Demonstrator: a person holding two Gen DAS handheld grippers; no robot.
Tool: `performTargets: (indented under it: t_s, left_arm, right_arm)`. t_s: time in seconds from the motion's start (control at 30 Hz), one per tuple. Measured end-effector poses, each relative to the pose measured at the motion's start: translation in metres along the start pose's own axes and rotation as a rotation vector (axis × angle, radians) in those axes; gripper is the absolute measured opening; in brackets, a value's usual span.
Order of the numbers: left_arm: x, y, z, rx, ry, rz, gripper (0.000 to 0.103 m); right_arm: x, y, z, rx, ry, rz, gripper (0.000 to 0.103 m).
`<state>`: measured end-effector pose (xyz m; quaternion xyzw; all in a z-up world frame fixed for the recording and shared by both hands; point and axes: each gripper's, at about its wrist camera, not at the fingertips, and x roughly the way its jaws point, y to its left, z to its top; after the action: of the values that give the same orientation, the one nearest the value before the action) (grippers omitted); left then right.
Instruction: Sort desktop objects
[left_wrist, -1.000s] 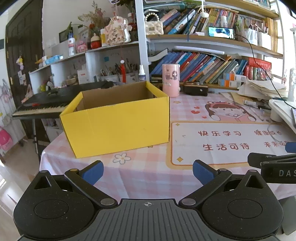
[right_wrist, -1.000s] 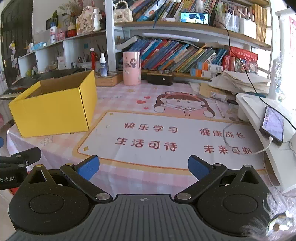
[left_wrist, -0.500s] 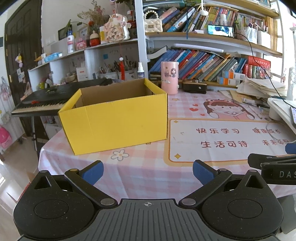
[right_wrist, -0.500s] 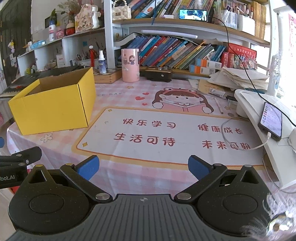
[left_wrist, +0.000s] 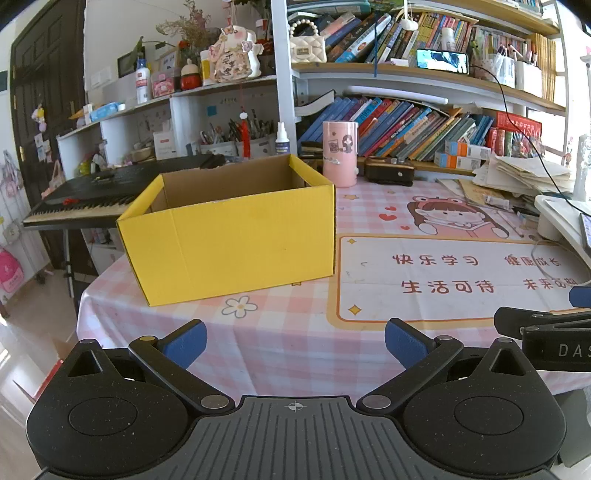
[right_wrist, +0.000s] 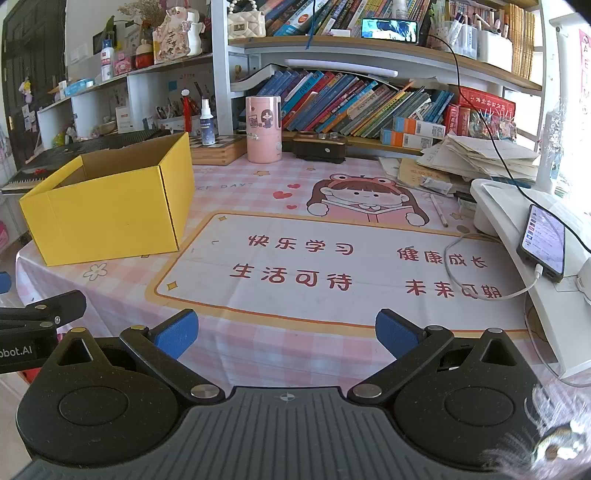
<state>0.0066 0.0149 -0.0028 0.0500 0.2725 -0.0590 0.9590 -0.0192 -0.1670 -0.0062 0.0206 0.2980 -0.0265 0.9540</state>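
A yellow cardboard box (left_wrist: 236, 240) with its top open stands on the pink checked tablecloth (left_wrist: 280, 332); it also shows at the left in the right wrist view as the box (right_wrist: 110, 218). My left gripper (left_wrist: 295, 341) hovers open near the table's front edge, nothing between its blue pads. My right gripper (right_wrist: 286, 332) is open too, over the front of the printed mat (right_wrist: 332, 266). A pink cylindrical holder (right_wrist: 264, 129), a spray bottle (right_wrist: 207, 123) and a dark case (right_wrist: 319, 147) stand at the back of the table.
A phone (right_wrist: 543, 243) on a cable lies on a white stand (right_wrist: 554, 314) at the right edge. Loose papers (right_wrist: 480, 155) pile up at the back right. Bookshelves (right_wrist: 369, 103) back the table; a keyboard piano (left_wrist: 85, 199) stands left of it.
Both grippers have pulled back and risen a little, so the box and mat look slightly farther and lower. Jaws stay open; nothing on the table has moved.
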Motion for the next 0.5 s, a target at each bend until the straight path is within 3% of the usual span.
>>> performTargets:
  t_s: [0.5]
  left_arm:
    - [-0.0004, 0.0005, -0.0009, -0.003, 0.004, 0.0, 0.103]
  right_arm:
    - [-0.0003, 0.0006, -0.0015, -0.005, 0.002, 0.004, 0.103]
